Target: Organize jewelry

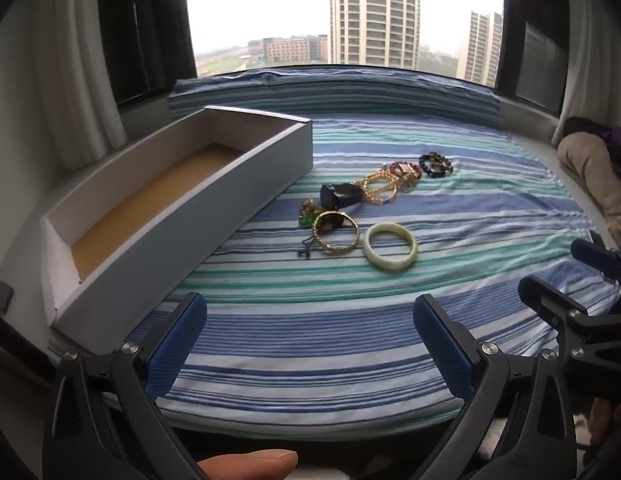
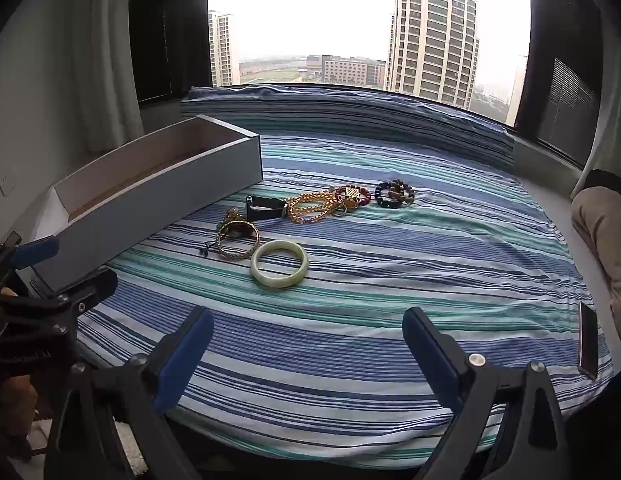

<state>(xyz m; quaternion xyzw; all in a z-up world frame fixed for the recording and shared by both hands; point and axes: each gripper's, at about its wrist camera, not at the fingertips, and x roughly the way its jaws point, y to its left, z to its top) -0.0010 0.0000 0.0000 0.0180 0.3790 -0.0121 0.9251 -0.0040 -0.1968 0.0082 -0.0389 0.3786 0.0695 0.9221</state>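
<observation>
Several pieces of jewelry lie on the striped cloth: a pale jade bangle, a gold bangle, a black watch band, amber bead bracelets, a red bead bracelet and a dark bead bracelet. A long empty grey box stands to their left. My left gripper and right gripper are both open and empty, near the cloth's front edge, well short of the jewelry.
The striped cloth covers a window-seat ledge. A beige cushion lies at the right. A phone rests at the cloth's right edge. Curtains hang at the left. The window is behind.
</observation>
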